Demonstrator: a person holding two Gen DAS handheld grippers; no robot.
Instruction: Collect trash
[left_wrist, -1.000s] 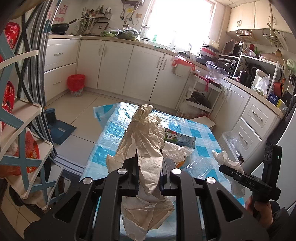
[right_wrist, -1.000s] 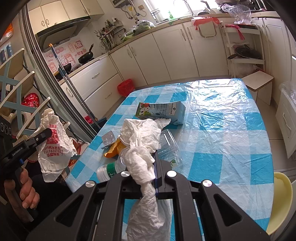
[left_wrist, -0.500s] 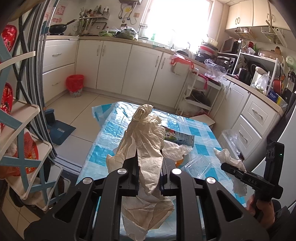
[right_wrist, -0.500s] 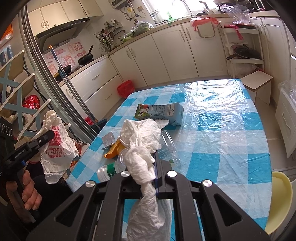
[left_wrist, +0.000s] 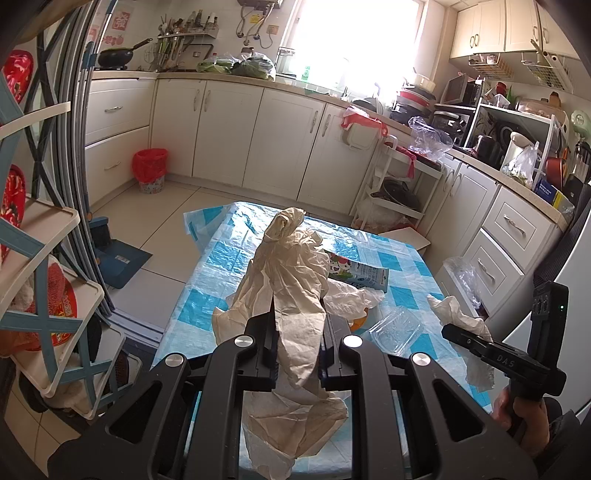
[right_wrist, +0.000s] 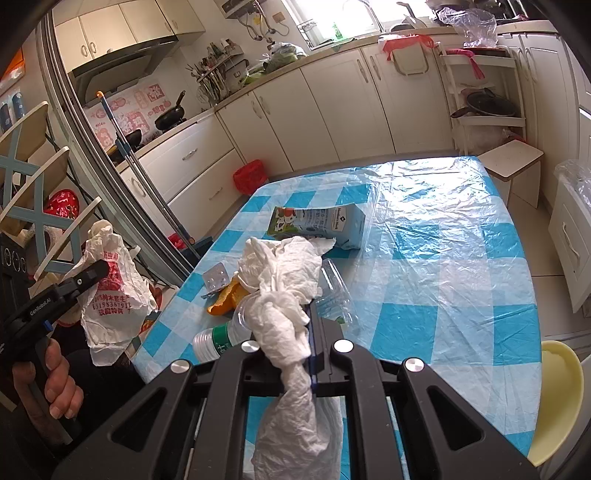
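Note:
In the left wrist view my left gripper (left_wrist: 299, 328) is shut on a crumpled cream plastic bag (left_wrist: 291, 266), which rises above the fingers and hangs below them. The right wrist view shows that bag (right_wrist: 114, 295) as white with red print, off the table's left edge. My right gripper (right_wrist: 291, 332) is shut on a twisted white wad of thin plastic or paper (right_wrist: 280, 273). On the blue checked table (right_wrist: 443, 258) lie a milk carton (right_wrist: 321, 221), a clear plastic container (left_wrist: 397, 326), a green-labelled bottle (right_wrist: 218, 336), orange peel (right_wrist: 221, 299) and a blister pack (right_wrist: 216, 277).
A red-lined waste bin (left_wrist: 149, 170) stands on the floor by the far cabinets. A shelf rack (left_wrist: 37, 258) and a blue dustpan (left_wrist: 118, 258) are left of the table. A low stool (right_wrist: 513, 162) stands at the far right corner, a pale yellow seat (right_wrist: 557, 387) at the near right.

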